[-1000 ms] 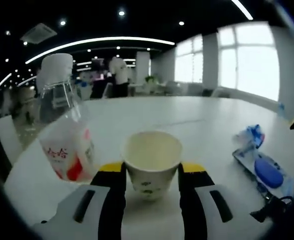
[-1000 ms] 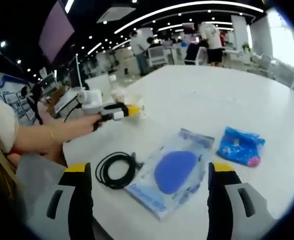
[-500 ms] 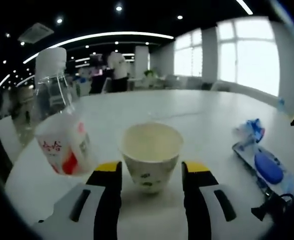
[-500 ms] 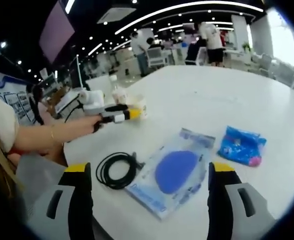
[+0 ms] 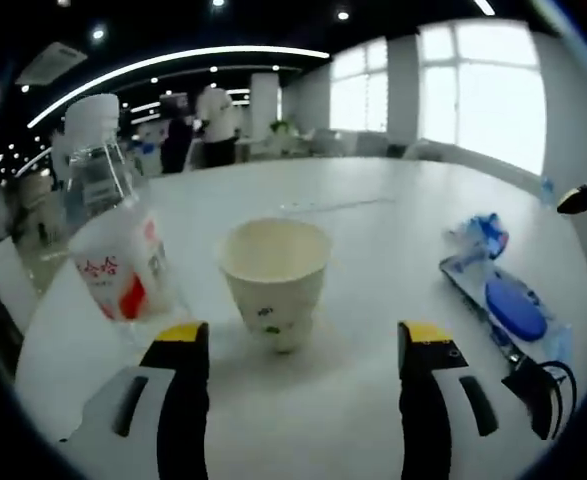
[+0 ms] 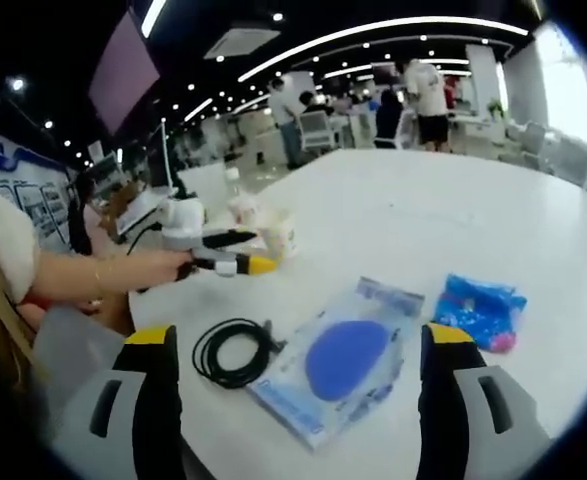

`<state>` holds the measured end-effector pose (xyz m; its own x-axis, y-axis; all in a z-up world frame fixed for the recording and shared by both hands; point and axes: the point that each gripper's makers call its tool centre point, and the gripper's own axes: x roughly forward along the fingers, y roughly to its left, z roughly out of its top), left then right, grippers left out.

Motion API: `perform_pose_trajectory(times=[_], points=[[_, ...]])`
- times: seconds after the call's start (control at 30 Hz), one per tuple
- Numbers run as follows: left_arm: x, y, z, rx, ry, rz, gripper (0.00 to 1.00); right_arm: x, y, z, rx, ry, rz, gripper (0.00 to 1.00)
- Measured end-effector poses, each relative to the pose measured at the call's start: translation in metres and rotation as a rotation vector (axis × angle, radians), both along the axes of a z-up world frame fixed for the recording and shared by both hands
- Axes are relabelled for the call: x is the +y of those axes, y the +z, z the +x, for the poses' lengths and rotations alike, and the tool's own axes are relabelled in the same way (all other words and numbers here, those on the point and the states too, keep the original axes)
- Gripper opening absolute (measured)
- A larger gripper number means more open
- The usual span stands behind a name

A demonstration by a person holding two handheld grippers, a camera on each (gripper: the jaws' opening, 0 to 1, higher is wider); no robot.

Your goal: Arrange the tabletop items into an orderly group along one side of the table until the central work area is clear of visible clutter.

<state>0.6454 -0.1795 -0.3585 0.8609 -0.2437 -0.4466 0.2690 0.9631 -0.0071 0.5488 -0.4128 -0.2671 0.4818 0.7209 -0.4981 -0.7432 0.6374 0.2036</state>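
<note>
Landmark: paper cup (image 5: 273,282), upright on the white table (image 5: 373,240).
Bottle (image 5: 113,235): just left of the cup, apart from it.
Left gripper (image 5: 303,350): jaws spread wide, holding nothing, cup beyond their tips.
Blue packet (image 5: 501,305): well right of the cup.
Black cable (image 6: 235,350): coiled, left of that packet.
Blue bag (image 6: 479,310): right of the packet.
Right gripper (image 6: 298,350): jaws wide apart, empty.
</note>
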Motion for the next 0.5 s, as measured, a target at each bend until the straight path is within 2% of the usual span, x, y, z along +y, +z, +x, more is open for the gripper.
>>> perform_pose_trajectory(times=[0.17, 0.3, 0.5], points=[[-0.005, 0.003, -0.01, 0.008, -0.038, 0.0, 0.88, -0.001, 0.004, 0.002, -0.024, 0.022, 0.005, 0.99], [-0.007, -0.001, -0.018, 0.038, -0.07, 0.019, 0.93, -0.004, 0.002, 0.002, -0.014, 0.022, -0.012, 0.99], [-0.004, 0.002, -0.021, 0.039, -0.082, 0.019, 0.99, -0.006, -0.005, -0.004, 0.004, 0.023, -0.038, 0.99]])
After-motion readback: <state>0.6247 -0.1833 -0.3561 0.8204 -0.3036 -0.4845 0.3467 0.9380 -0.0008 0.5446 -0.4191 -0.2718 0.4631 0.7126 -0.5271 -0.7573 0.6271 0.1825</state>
